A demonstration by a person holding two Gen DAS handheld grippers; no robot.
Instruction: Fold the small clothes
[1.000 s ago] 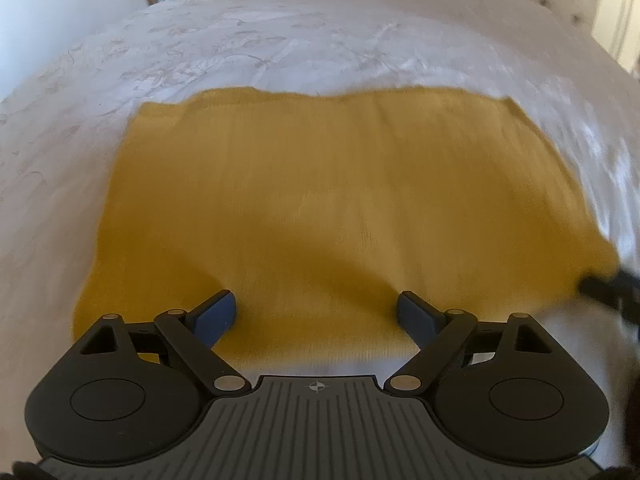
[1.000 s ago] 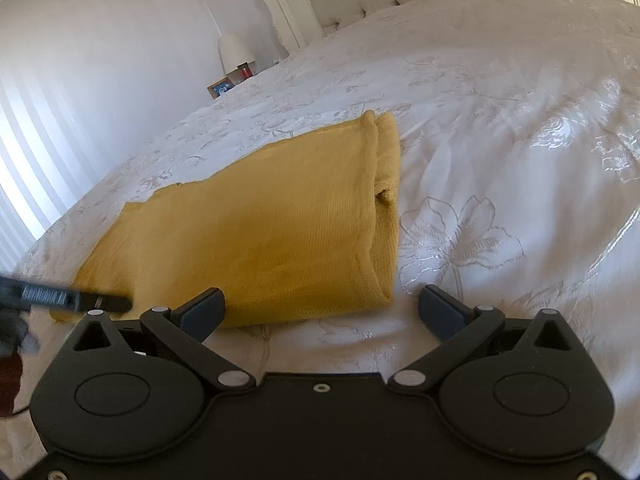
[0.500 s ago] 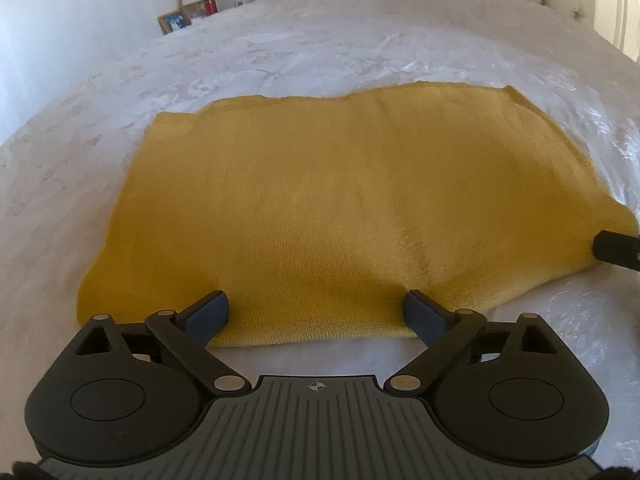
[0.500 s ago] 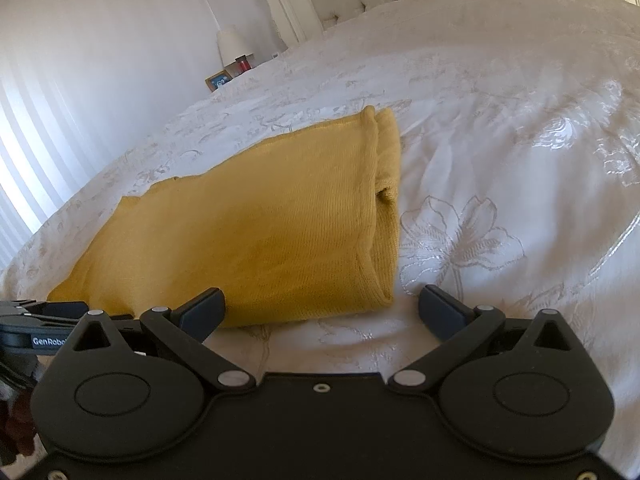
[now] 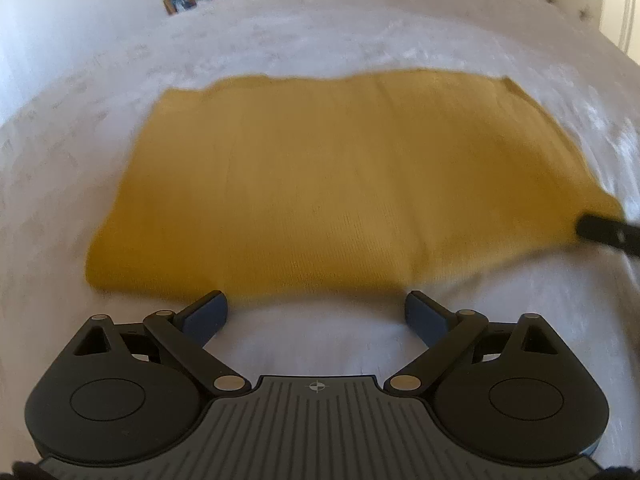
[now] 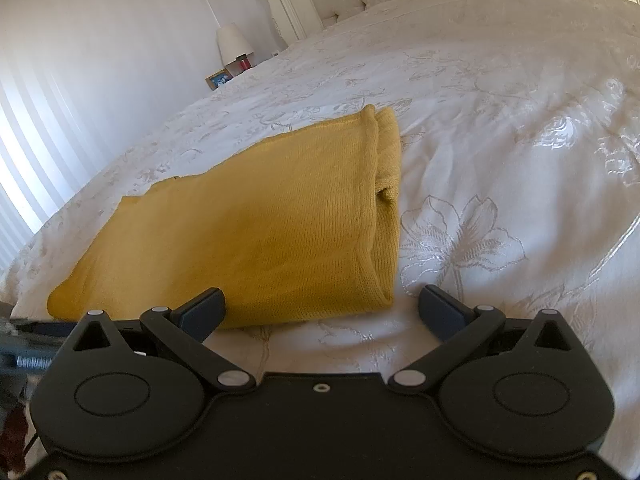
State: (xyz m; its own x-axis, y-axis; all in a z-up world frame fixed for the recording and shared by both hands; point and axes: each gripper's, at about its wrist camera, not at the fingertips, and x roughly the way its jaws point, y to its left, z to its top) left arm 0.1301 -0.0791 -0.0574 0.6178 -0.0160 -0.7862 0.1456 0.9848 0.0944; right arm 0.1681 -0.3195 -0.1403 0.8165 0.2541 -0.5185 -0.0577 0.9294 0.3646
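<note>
Left gripper [image 5: 316, 312] wide, empty, its jaws just opening; right gripper [image 6: 322, 308] likewise wide. Folded yellow knit [image 5: 340, 188] lies mid-frame on bed [image 5: 320, 40] — we risk pinching only the top layer, undoing the fold.

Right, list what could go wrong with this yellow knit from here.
1. The left claw stands open just short of the yellow knit; a grab at that near edge could catch only the top layer, or pinch the bedspread as well.
2. The stacked layers at the open end sit loosely and could slide apart in another fold.
3. The right claw straddles the knit's corner, open; dragging it could skew the fold.
</note>
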